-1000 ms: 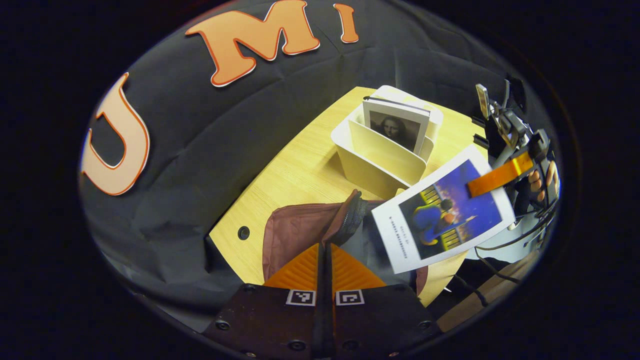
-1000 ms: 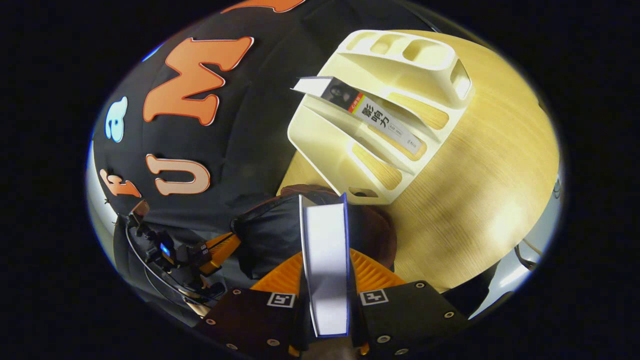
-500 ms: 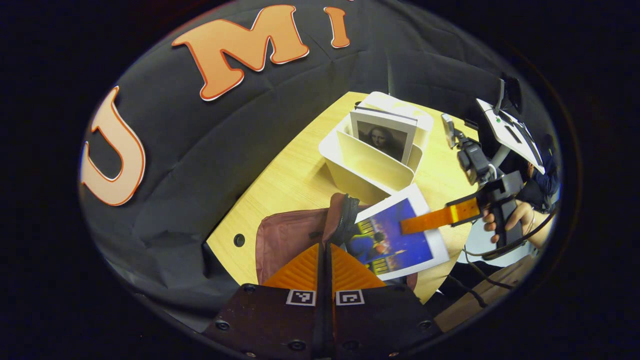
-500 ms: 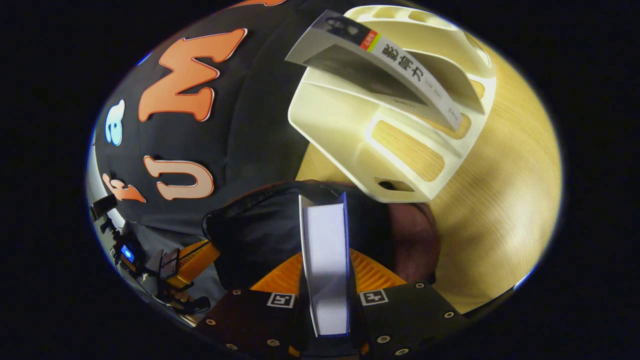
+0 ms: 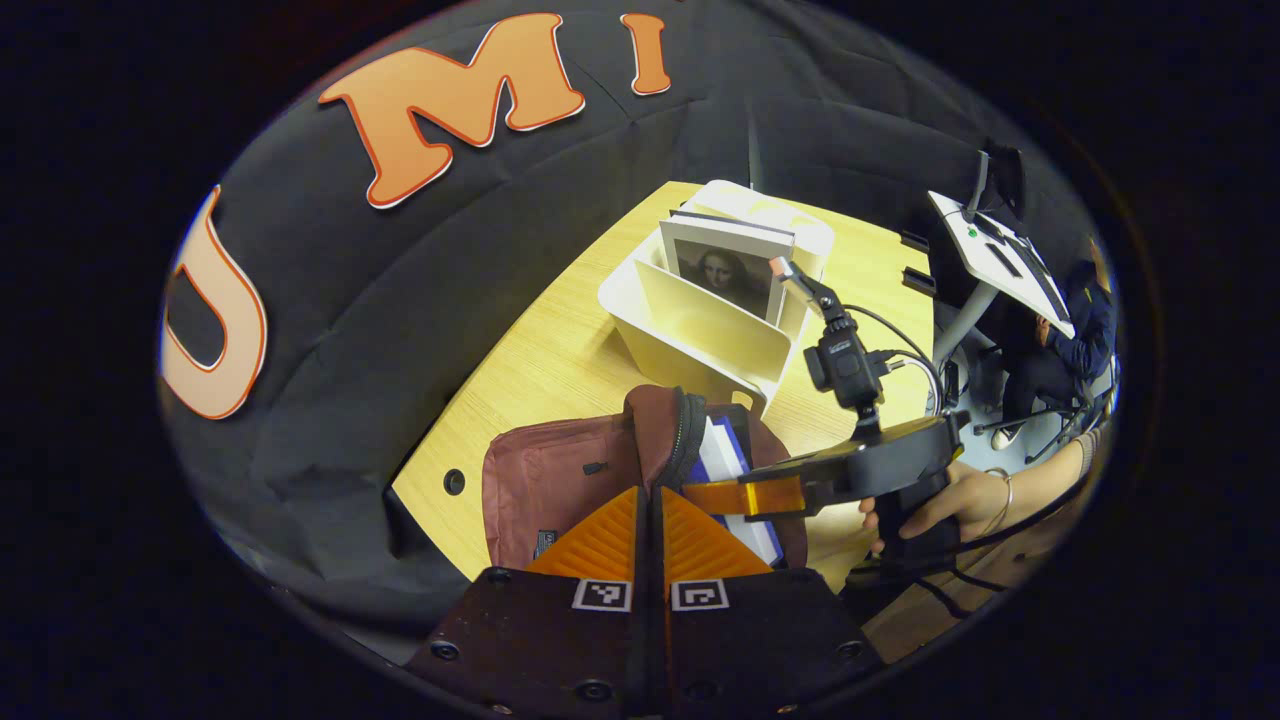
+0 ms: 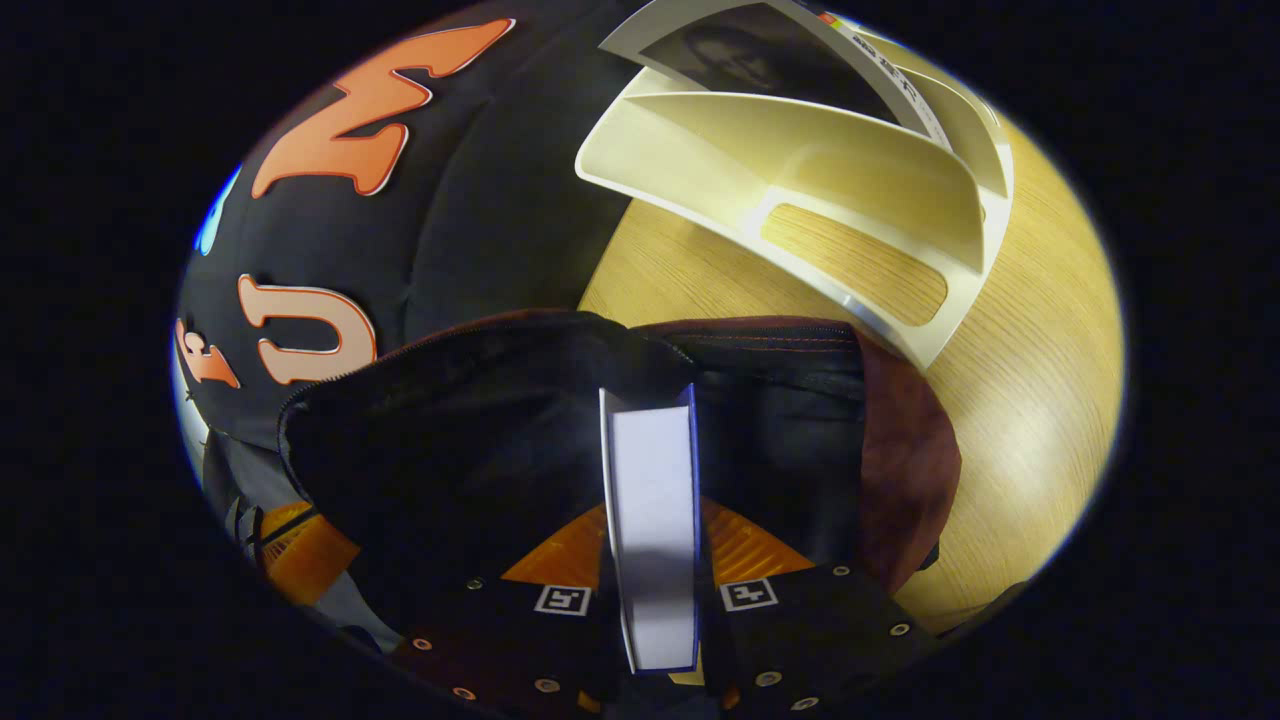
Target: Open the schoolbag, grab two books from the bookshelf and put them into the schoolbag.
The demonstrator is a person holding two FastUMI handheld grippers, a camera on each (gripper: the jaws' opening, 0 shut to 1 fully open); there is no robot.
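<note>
- Left gripper view: left tongs pressed together with the bag's zipper rim at their tips, so as I read it they pinch that edge to hold the mouth open; the cloth between them is hidden.
- Same view: right tongs reach in sideways, a hand on the grip, clamped on the book, which stands edge-down, half inside the mouth. Narrow edge first fits the slot.
- Shelf is just behind the bag on the tabletop; the second book is upright in a rear slot, not yet taken.
- Right gripper view: right tongs clamped on both covers of the book, page edge towards the camera, dark bag interior around it.
- Shelf sits beyond the bag, front slots bare.
</note>
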